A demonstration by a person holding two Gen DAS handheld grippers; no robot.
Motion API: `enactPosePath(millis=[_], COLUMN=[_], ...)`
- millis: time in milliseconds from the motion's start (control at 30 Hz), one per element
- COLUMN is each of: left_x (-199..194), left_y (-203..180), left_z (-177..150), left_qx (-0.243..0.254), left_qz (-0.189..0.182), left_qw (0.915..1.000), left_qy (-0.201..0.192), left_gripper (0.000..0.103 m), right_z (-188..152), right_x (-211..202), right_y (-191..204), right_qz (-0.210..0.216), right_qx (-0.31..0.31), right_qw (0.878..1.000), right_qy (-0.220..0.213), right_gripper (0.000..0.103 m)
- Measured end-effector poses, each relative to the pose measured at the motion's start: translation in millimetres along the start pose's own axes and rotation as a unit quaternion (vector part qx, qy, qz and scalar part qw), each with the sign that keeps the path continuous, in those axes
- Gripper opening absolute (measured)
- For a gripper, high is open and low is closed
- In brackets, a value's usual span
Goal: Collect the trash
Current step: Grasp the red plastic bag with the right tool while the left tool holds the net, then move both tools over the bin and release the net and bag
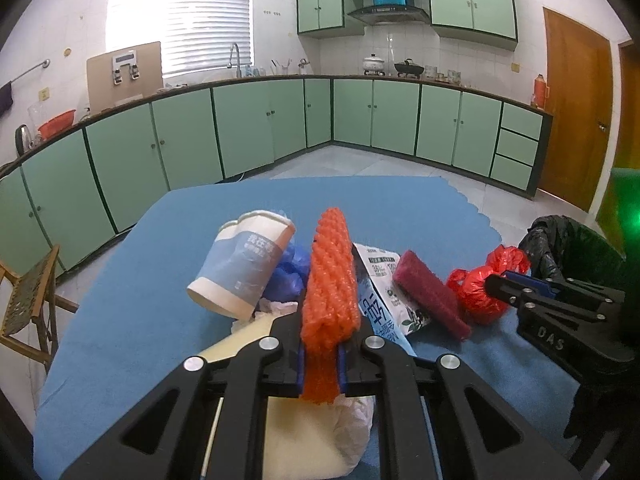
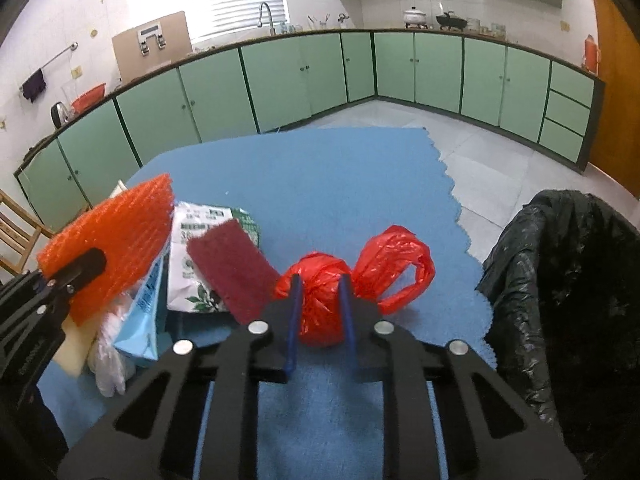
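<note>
Netting point(image 1: 330, 280) upright in left tool point(image 1: 320, 350)

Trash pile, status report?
Left claw shut on orange foam net. Right claw astride red bag, not closed. Bin liner right, unobstructed.

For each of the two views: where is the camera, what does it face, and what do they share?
Left wrist: rides the left tool, facing the trash pile; its fingers pinch the orange foam net.
Right wrist: rides the right tool, facing the red plastic bag between its fingers.
Shared: net, bag, maroon scouring pad, black-lined bin.
</note>
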State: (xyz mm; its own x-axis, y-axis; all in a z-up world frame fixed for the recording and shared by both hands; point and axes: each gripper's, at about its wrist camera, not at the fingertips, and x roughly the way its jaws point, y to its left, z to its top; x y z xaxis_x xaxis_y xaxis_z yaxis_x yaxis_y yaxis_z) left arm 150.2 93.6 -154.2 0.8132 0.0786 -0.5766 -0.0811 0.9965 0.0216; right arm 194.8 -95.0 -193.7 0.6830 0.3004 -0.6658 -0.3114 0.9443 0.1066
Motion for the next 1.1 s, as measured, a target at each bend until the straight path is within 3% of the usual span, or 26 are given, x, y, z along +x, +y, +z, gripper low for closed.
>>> enactPosePath(millis=[33, 600, 833, 1100], left_x=[-2.0, -54.0, -70.3, -75.5], left_y=[0.8, -11.6, -29.9, -79.4], left_z=[0.9, 27.6, 38.7, 54.3], left_qx=[-0.001, -0.009, -0.001, 0.018], left_qz=[-0.001, -0.031, -0.054, -0.112], left_qw=[1.0, 0.9977, 0.9956, 0.9896], left_qy=[-0.002, -0.06, -0.077, -0.089], left_gripper=[0.011, 0.011, 0.011, 0.011], right_z=[1.8, 30.2, 38.0, 36.8], right_x=[-4.0, -82.0, -116.0, -151.8], right_y=[-0.6, -4.4, -18.2, -57.3], right_qz=[0.001, 0.031, 0.019, -0.021], right_qx=[0.001, 0.01, 0.006, 0.015], right_qw=[1.0, 0.996, 0.993, 0.99], right_qy=[-0.005, -0.079, -0.113, -0.139], right_gripper=[0.004, 0.003, 0.003, 0.003])
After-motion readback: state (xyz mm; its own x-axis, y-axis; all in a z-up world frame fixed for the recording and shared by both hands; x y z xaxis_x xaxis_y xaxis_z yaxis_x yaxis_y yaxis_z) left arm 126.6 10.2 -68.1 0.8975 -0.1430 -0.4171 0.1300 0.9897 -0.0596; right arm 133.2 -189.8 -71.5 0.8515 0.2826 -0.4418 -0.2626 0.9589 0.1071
